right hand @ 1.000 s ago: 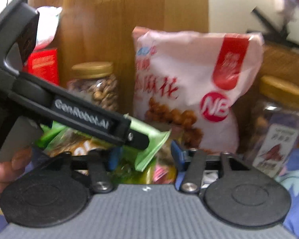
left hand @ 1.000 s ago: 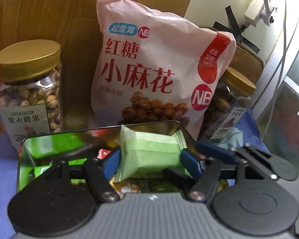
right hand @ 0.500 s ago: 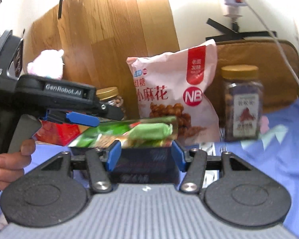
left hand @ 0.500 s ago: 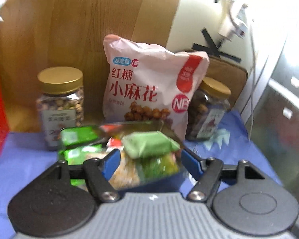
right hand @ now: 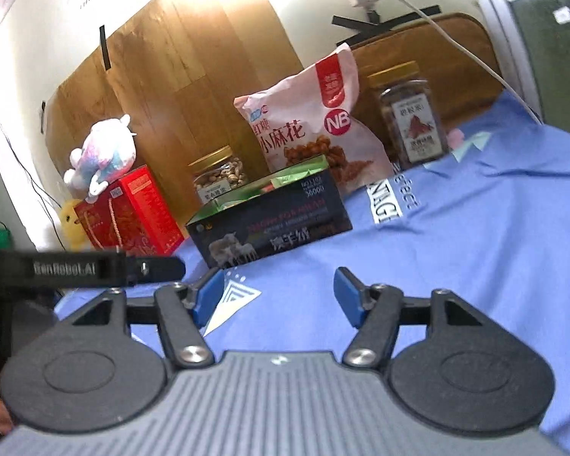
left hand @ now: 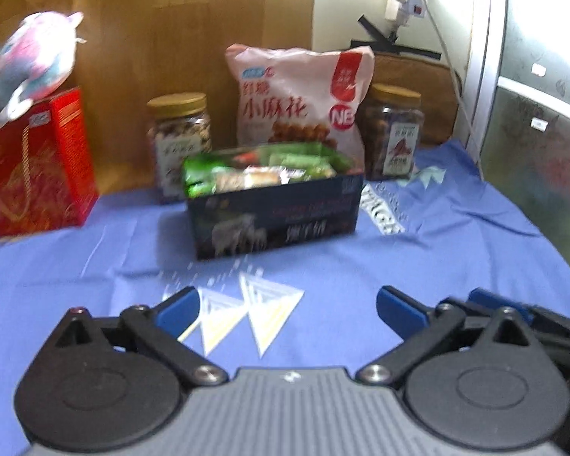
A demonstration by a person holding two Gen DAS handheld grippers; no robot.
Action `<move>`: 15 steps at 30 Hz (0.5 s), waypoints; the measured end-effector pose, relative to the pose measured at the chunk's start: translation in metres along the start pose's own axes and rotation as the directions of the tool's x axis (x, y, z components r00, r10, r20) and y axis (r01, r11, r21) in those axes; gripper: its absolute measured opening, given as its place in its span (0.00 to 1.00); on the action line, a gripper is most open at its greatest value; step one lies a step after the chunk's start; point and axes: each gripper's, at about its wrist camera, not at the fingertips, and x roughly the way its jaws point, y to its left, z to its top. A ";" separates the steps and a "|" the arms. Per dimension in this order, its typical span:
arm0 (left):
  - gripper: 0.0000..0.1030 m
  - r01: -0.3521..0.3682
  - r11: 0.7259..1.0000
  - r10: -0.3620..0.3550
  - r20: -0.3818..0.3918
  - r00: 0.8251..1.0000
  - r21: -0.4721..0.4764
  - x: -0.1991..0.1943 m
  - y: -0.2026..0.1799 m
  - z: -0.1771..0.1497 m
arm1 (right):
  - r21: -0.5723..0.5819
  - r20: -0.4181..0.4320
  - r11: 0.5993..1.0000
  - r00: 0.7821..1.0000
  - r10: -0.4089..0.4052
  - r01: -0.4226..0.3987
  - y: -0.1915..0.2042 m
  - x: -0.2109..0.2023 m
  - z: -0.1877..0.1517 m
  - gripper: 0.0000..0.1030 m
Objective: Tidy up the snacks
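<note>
Blurry wrappers inside the dark box (left hand: 273,212), too smeared to tell apart. Fuzzy print on the pink bag (left hand: 296,95). Bottom of the left jar (left hand: 178,136) hidden behind the box. Soft toy (left hand: 26,64) smeared and cut by the left edge. Tiny, unreadable label on the right jar (right hand: 412,125).

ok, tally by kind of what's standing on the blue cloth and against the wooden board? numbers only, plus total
Gold-lidded nut jars: 2
Pink snack bag: 1
Dark open box of wrapped snacks: 1
Red gift box: 1
Plush toys: 2
Total: 7
</note>
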 end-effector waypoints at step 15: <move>1.00 -0.136 0.991 0.135 -0.039 0.990 -0.011 -0.024 0.000 -0.053 | 0.084 0.056 0.996 0.998 0.001 -0.005 0.015 -0.037 -0.020 0.82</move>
